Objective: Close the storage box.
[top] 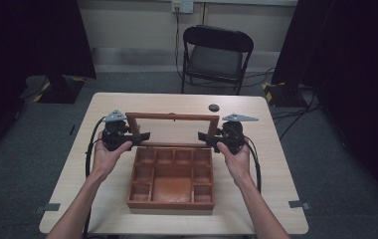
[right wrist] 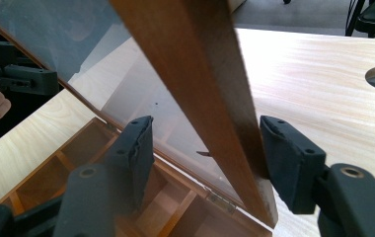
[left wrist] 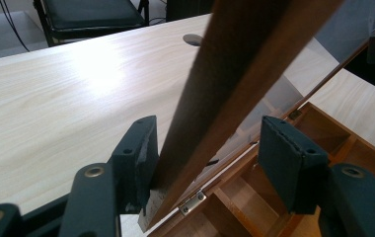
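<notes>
Wooden box near the middle of the pale table, slightly toward the person's side, divided into small compartments around a larger central one. Glass-paned lid raised on hinges along the far edge of the box, standing up and tilted, wooden frame around a clear pane.

Left gripper at the lid's left upright, jaws spread with the frame bar between them; in the left gripper view, bar close against the left jaw, a clear gap to the right one. Right gripper mirrored at the lid's right upright; in the right gripper view, jaws likewise spread, bar next to the right jaw, wide gap to the left one. Cannot tell whether either jaw actually touches the wood.

Left hand and right hand cupped under the gripper bodies, palms turned inward, forearms coming up from the bottom edge and angled slightly toward each other, flanking the box. Cables looping down from each gripper along the forearms.

Bare tabletop behind the lid up to the far edge, with a small dark round thing there. Free strips of table at both sides of the box and a narrow one at the near edge. Black folding chair beyond the table, well apart.
</notes>
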`<state>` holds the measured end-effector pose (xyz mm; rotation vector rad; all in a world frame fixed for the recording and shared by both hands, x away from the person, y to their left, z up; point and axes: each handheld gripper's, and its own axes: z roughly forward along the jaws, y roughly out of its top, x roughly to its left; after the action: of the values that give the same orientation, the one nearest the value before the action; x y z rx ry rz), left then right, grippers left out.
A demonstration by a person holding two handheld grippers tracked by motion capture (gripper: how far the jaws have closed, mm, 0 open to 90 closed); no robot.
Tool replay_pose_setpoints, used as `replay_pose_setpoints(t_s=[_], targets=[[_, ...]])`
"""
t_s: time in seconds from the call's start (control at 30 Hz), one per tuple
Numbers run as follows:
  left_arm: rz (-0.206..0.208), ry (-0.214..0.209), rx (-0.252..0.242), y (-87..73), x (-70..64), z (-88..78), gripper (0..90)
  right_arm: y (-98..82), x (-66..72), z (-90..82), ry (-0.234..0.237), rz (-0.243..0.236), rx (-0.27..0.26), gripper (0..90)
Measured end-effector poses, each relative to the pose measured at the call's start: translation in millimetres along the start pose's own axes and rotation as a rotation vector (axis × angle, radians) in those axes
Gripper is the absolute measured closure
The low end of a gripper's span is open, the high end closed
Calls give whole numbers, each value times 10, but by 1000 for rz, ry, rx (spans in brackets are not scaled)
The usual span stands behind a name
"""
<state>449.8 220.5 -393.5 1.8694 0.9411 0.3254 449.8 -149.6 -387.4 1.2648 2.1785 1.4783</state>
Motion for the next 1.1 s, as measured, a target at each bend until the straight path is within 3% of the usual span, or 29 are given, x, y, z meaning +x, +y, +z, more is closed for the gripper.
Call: replay_pose_setpoints(t_s=[0.43, 0.5, 0.73, 0.97, 1.0, 1.1], targets=[[-4, -8, -16, -68, -23, -98, 423, -35, 54, -85, -9, -12, 12, 406], [-24, -11, -31, -83, -16, -144, 428, -40, 68, -91, -16, -14, 12, 406], [9, -2, -10, -94, -39, -174, 431, -56, 71, -102, -13, -15, 7, 405], [-9, -22, -23, -152, -60, -214, 429, -109, 109, -142, -13, -28, 10, 385], [-9, -22, -22, -161, -68, -222, 430, -126, 106, -148, -6, -17, 13, 375], [7, -17, -17, -188, -97, -243, 423, -168, 127, -170, -4, -40, 10, 374]])
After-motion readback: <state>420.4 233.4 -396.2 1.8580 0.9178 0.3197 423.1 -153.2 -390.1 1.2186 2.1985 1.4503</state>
